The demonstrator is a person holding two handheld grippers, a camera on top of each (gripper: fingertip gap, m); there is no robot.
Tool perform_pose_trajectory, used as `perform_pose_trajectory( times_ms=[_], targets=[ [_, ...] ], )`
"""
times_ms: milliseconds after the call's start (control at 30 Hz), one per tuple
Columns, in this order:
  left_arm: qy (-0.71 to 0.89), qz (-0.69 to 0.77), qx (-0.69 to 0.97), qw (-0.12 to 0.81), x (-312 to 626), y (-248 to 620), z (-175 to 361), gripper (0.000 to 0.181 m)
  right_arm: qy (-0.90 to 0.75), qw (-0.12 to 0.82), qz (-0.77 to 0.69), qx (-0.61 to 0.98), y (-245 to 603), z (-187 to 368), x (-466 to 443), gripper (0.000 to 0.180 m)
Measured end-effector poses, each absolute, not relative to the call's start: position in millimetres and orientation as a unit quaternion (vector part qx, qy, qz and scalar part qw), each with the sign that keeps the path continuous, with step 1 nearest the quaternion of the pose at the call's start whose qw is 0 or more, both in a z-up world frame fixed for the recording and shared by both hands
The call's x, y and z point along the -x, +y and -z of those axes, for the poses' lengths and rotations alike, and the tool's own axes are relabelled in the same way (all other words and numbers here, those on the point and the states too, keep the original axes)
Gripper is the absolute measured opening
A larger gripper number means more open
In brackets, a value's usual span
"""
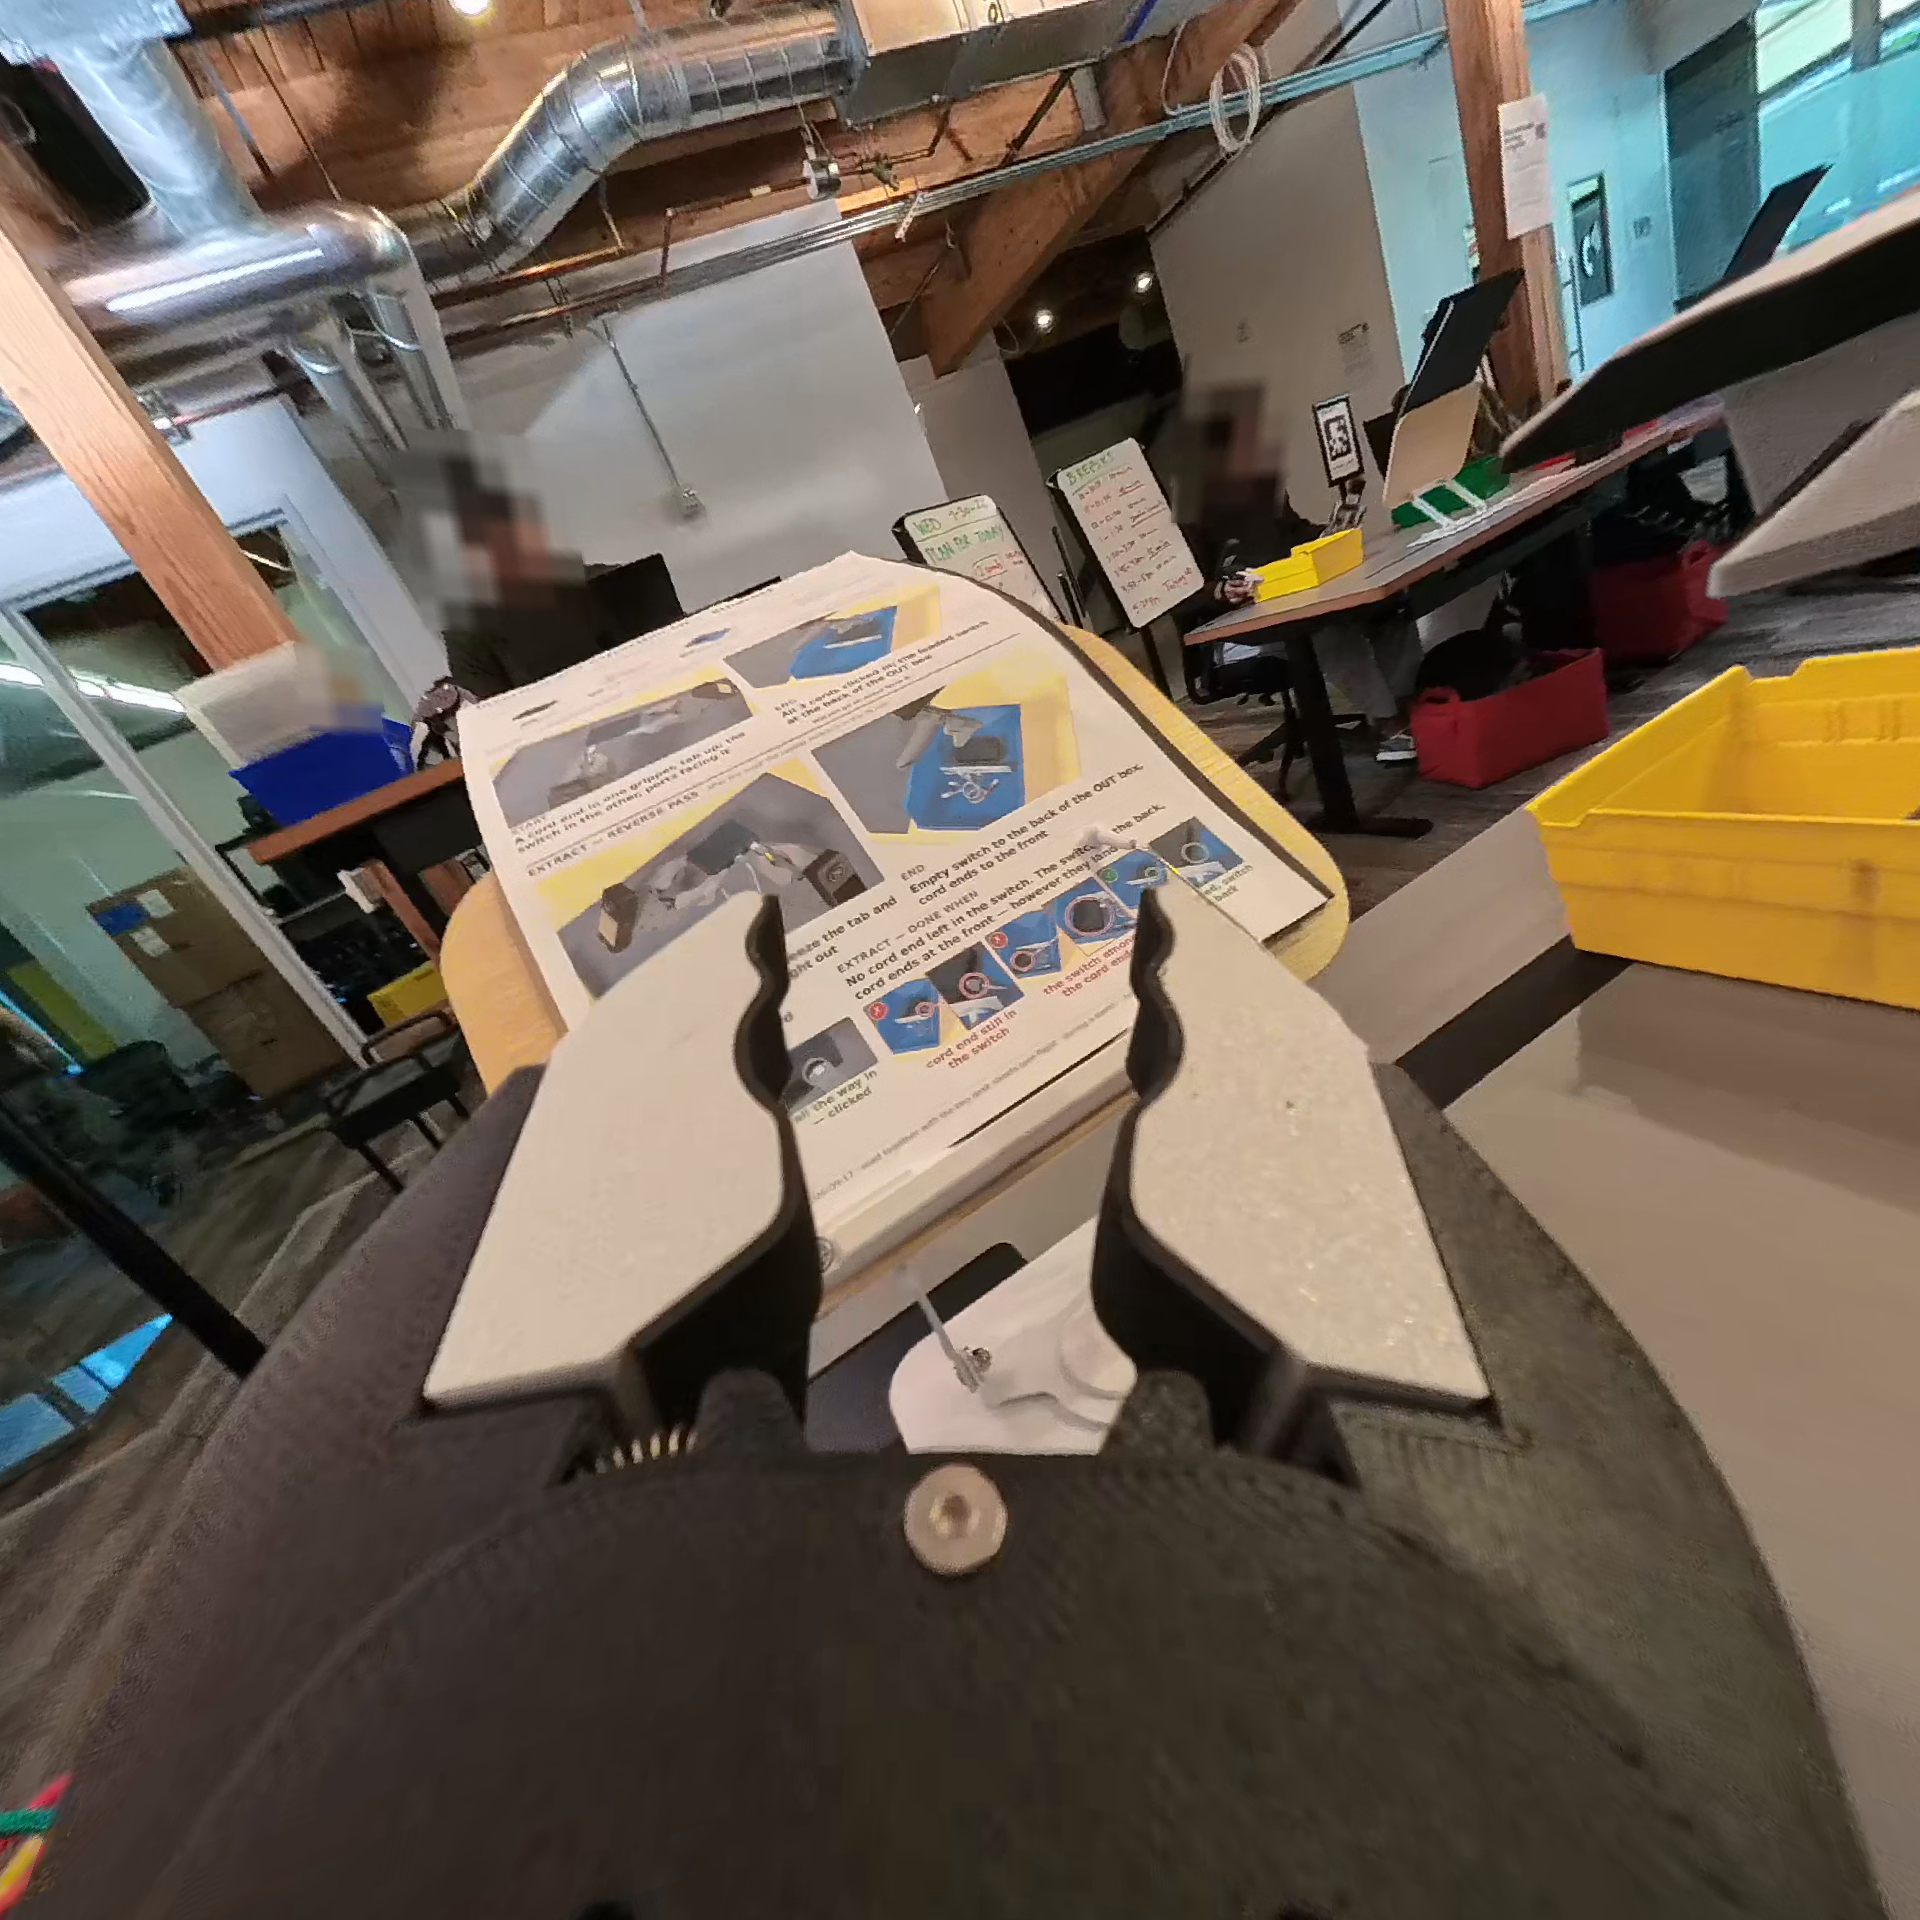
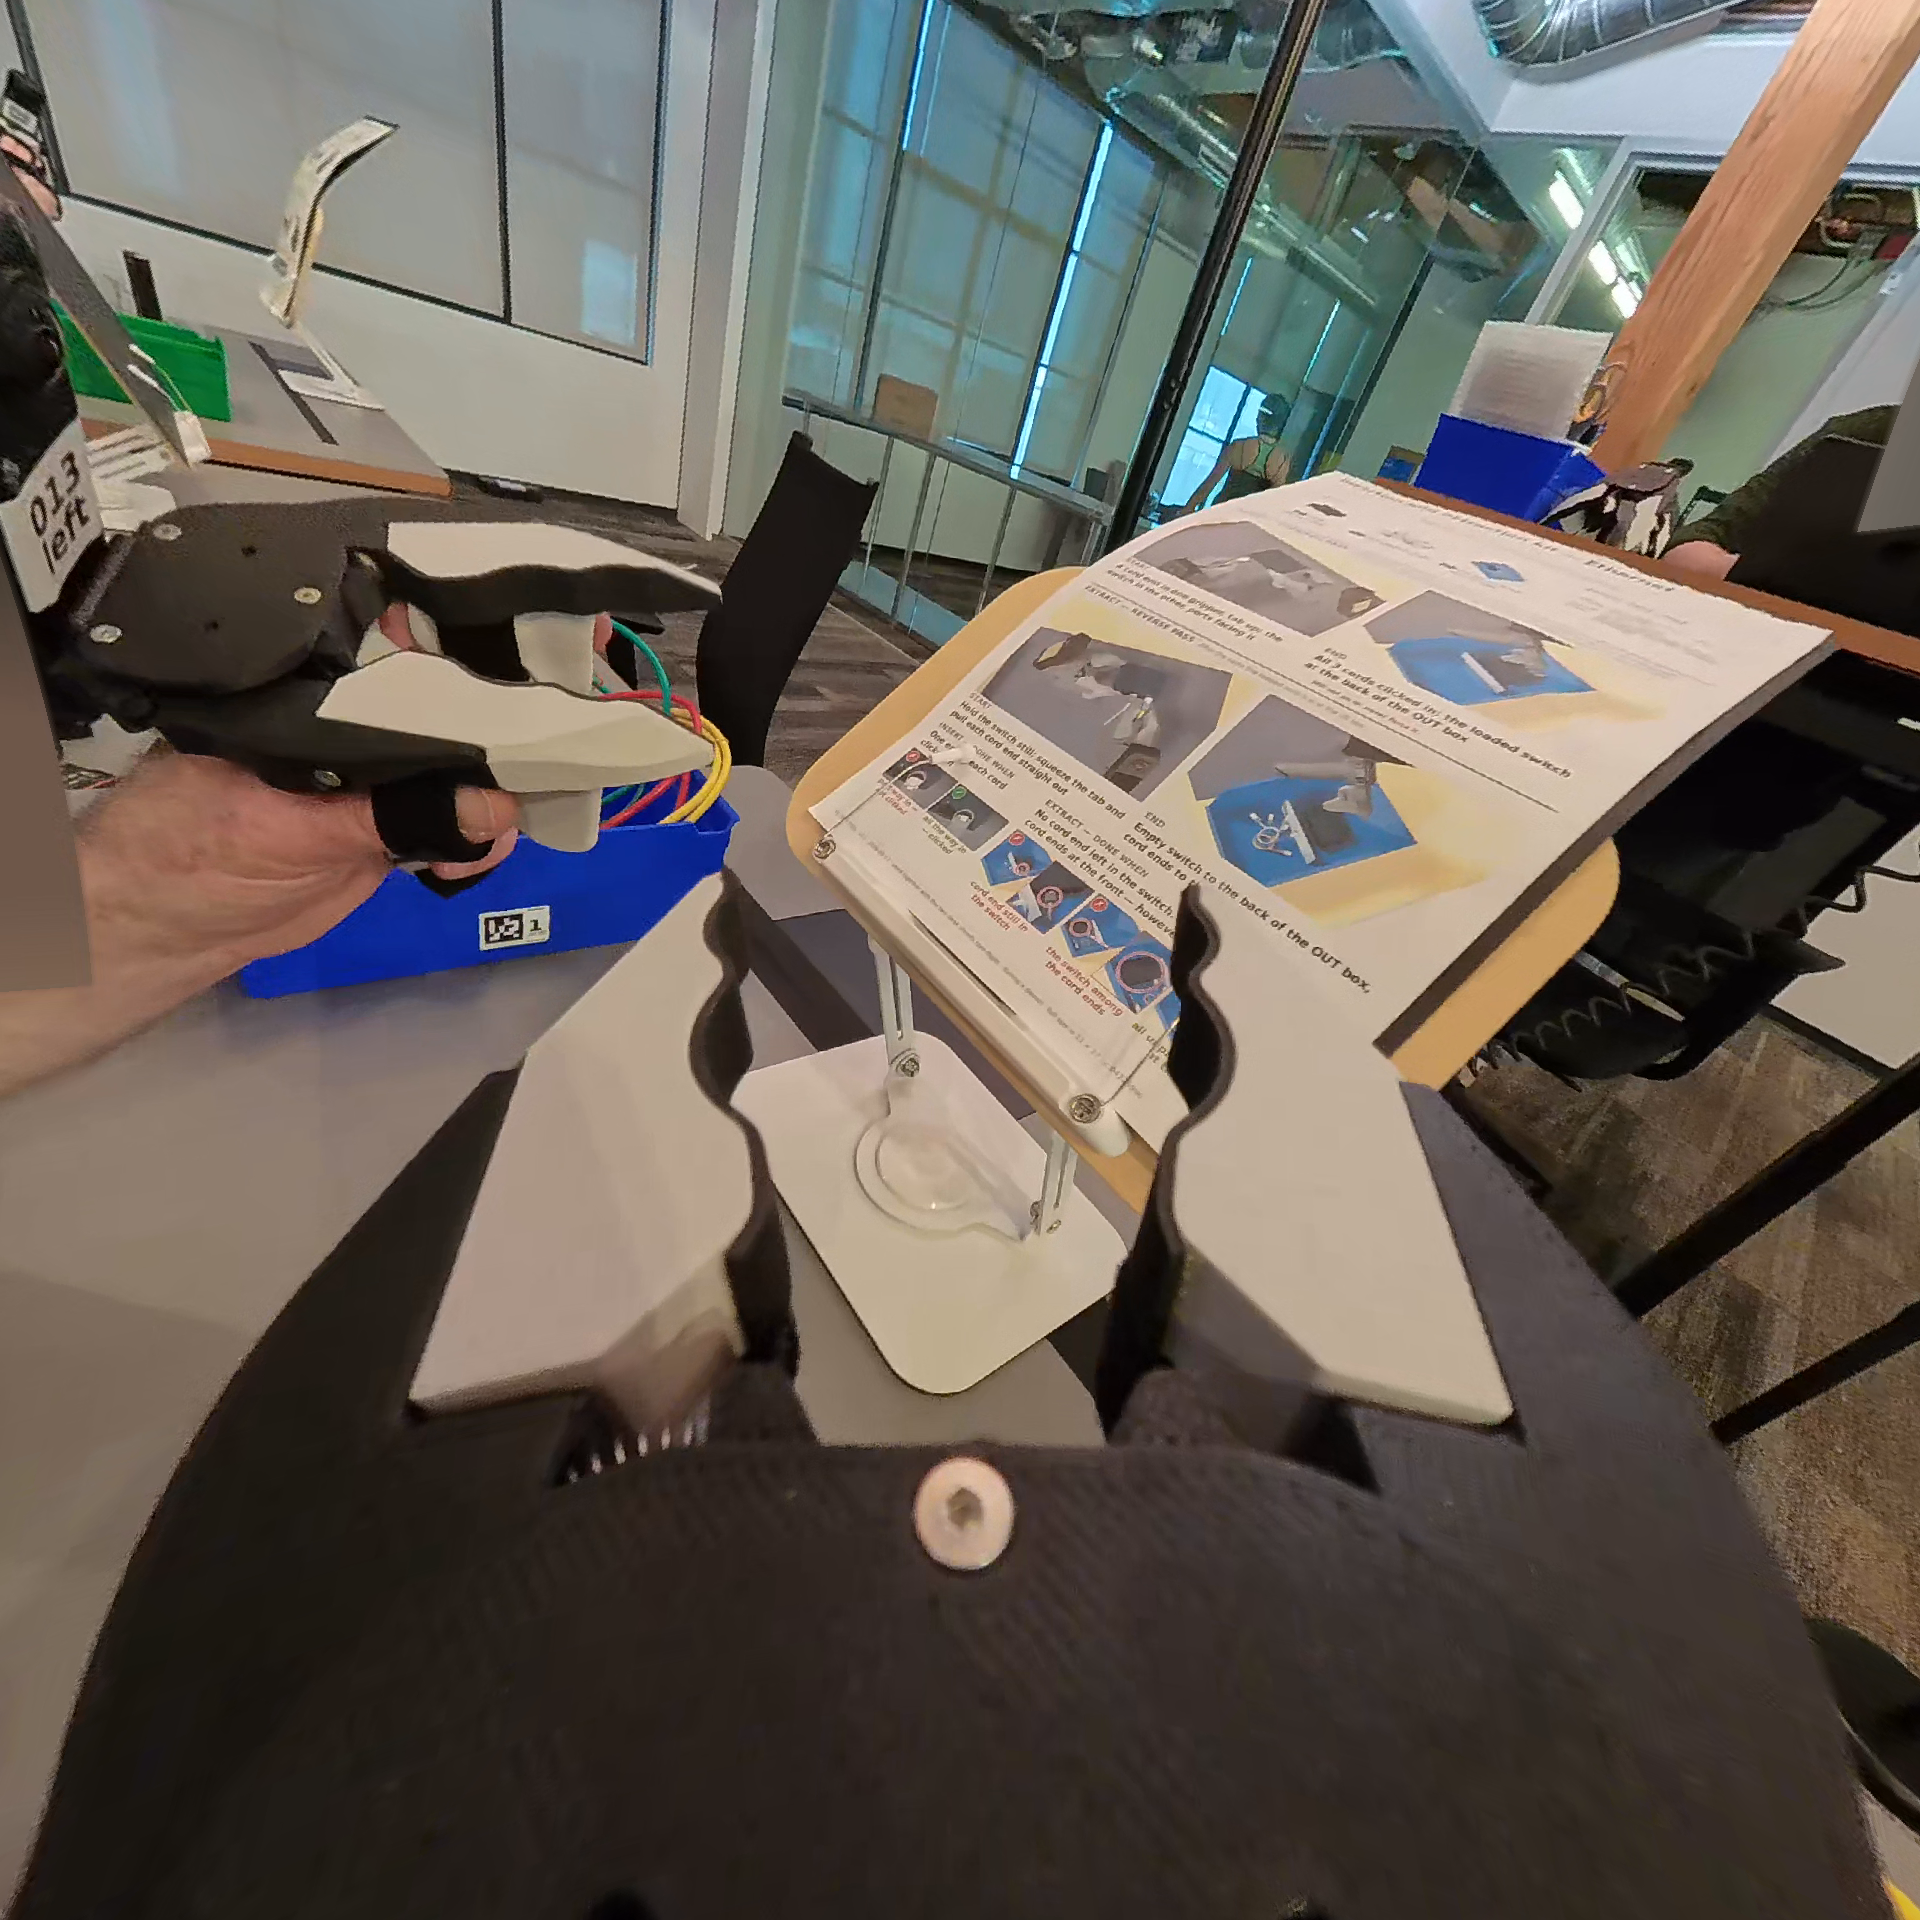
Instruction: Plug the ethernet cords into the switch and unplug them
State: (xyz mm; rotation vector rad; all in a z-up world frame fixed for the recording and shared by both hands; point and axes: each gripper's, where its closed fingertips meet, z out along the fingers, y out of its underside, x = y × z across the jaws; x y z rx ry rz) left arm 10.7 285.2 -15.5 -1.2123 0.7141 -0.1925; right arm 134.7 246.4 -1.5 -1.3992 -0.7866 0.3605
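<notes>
Several coloured ethernet cords (image 2: 649,805), red, green and yellow, loop out of a blue bin (image 2: 582,914) on the grey table at the left of the right wrist view. No switch shows in either view. My left gripper (image 1: 958,914) is open and empty, pointing at an instruction sheet (image 1: 831,790). It also shows in the right wrist view (image 2: 707,675), held by a hand (image 2: 208,862) just above the blue bin. My right gripper (image 2: 958,904) is open and empty, raised over the table in front of the sheet's stand.
The instruction sheet (image 2: 1299,748) lies on a tilted wooden board on a white stand base (image 2: 935,1278). A yellow bin (image 1: 1745,831) stands on the table to the right of the sheet. Beyond the table edge are a black chair (image 2: 779,582), desks and people.
</notes>
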Motion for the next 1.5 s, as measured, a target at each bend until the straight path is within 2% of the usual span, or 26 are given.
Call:
perform_pose_trajectory(
  times_ms=[433,733,933,1033,1233,1333,1500],
  targets=[
    [0.357,0.011,0.53,0.769,34.1,291.2,-5.2,0.063,-0.369,0.662,-0.161,0.632,251.8,18.0,-124.2,0.082],
    [0.375,-0.001,0.562,0.737,72.0,295.5,-16.8,0.059,-0.372,0.662,-0.145,0.634,251.2,17.3,-133.1,0.081],
    [0.419,-0.042,0.647,0.636,142.1,318.6,10.9,0.053,-0.369,0.653,-0.154,0.643,256.6,26.2,-137.0,0.081],
    [0.437,-0.06,0.682,0.583,197.8,328.1,28.6,0.034,-0.369,0.645,-0.159,0.65,261.3,34.6,-135.4,0.08],
    [0.497,-0.021,0.79,0.359,274.2,340.1,121.0,0.049,-0.385,0.62,-0.166,0.663,266.9,53.8,-122.7,0.08],
    [0.522,0.022,0.805,0.283,282.0,342.4,161.1,0.049,-0.392,0.613,-0.172,0.664,266.9,58.6,-116.5,0.081],
    [0.531,0.051,0.817,0.219,285.3,362.2,208.0,0.049,-0.397,0.605,-0.175,0.668,268.3,65.0,-113.5,0.081]
  ],
)
